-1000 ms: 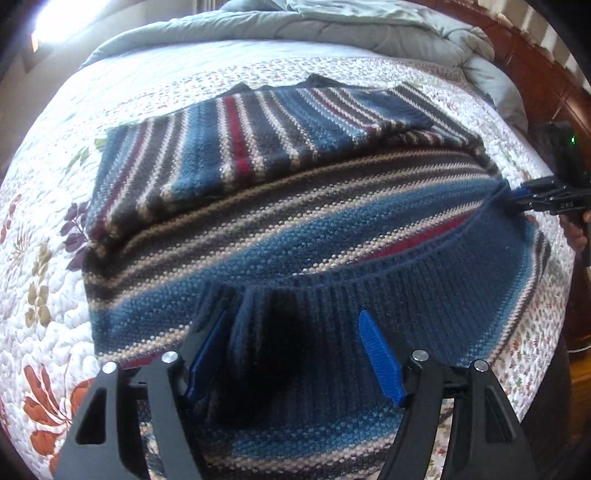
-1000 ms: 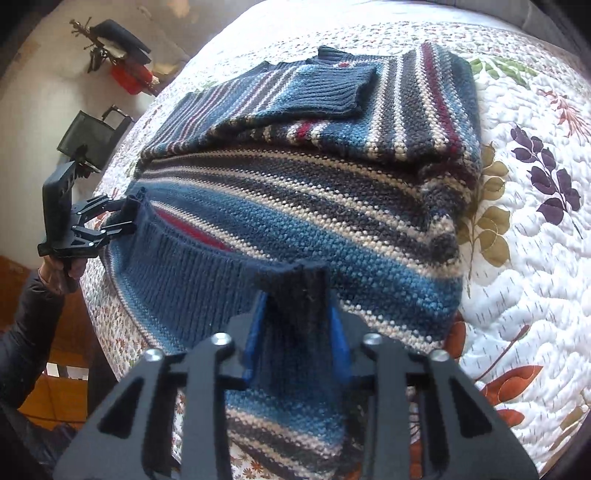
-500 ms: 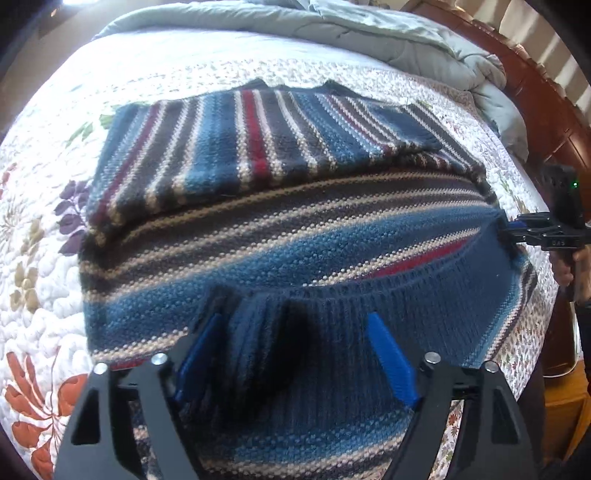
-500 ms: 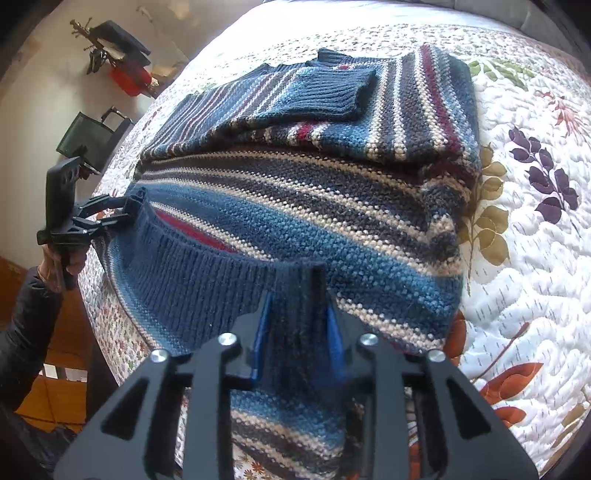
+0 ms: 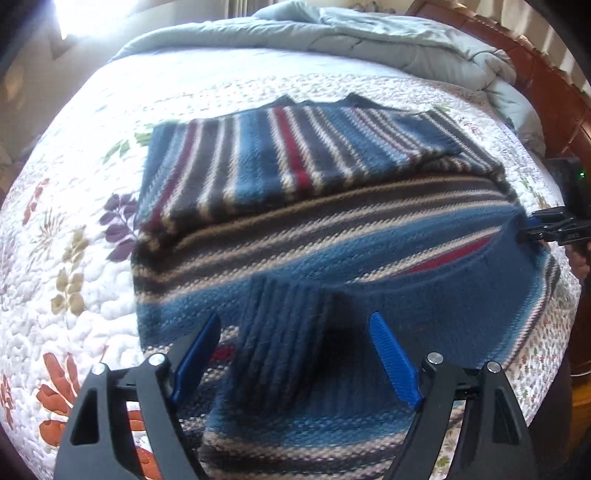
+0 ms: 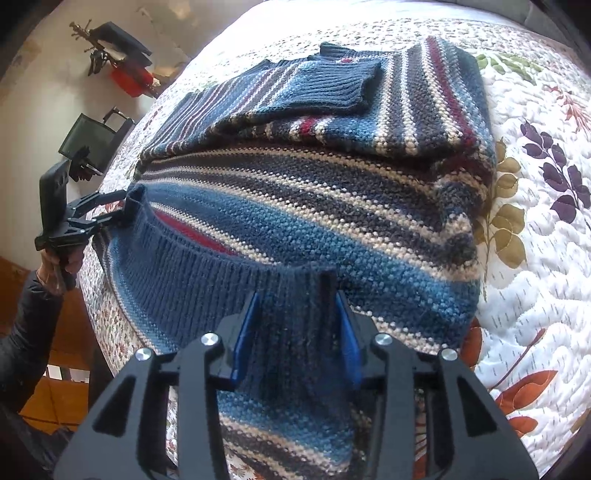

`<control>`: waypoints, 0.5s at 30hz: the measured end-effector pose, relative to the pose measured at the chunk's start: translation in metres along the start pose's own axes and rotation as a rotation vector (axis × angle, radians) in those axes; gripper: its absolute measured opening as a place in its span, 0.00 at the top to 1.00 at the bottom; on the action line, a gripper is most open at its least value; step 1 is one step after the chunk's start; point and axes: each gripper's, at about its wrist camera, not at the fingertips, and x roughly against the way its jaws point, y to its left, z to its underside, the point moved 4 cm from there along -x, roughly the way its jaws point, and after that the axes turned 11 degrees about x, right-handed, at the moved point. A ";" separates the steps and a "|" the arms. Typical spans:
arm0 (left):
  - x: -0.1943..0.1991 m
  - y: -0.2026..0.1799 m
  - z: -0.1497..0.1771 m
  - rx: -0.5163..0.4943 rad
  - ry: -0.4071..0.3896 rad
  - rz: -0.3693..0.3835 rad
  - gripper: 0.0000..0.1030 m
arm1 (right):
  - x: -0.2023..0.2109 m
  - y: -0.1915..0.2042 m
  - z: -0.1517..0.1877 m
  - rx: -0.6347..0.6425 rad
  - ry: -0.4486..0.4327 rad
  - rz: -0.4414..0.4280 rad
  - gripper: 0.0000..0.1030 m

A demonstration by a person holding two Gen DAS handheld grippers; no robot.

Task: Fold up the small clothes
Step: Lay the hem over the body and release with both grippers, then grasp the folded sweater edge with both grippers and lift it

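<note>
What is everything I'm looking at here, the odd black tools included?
sweater: one, blue with red, cream and grey stripes, half folded on the quilt
quilt: one, white with flowers, over the bed
duvet: one, pale grey, bunched at the far end
headboard: one, brown wood, far end
left gripper: black, blue pads, open over a collar fold
right gripper: black, blue pads, just opening, collar between
hand: one, dark sleeve, holds left gripper

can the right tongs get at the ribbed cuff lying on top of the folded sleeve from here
Probably yes. The right tongs sit at the sweater's near edge, jaws just opening around a knit fold. The ribbed cuff lies exposed on top at the far side, with only flat sweater between.
</note>
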 end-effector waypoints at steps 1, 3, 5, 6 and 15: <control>-0.004 0.000 0.000 0.011 0.018 0.034 0.19 | 0.000 0.000 0.000 -0.001 0.001 0.001 0.60; -0.011 -0.001 0.001 0.024 0.045 0.064 0.18 | -0.001 0.002 0.000 0.002 0.004 0.005 0.59; -0.019 -0.001 0.000 0.037 0.057 0.061 0.18 | -0.001 0.002 0.000 0.001 0.008 0.007 0.59; -0.021 0.000 0.001 0.052 0.063 0.078 0.18 | -0.001 0.002 0.000 -0.001 0.009 0.006 0.59; -0.012 0.011 0.012 0.164 0.087 0.167 0.84 | -0.004 0.010 -0.002 0.045 0.009 0.023 0.57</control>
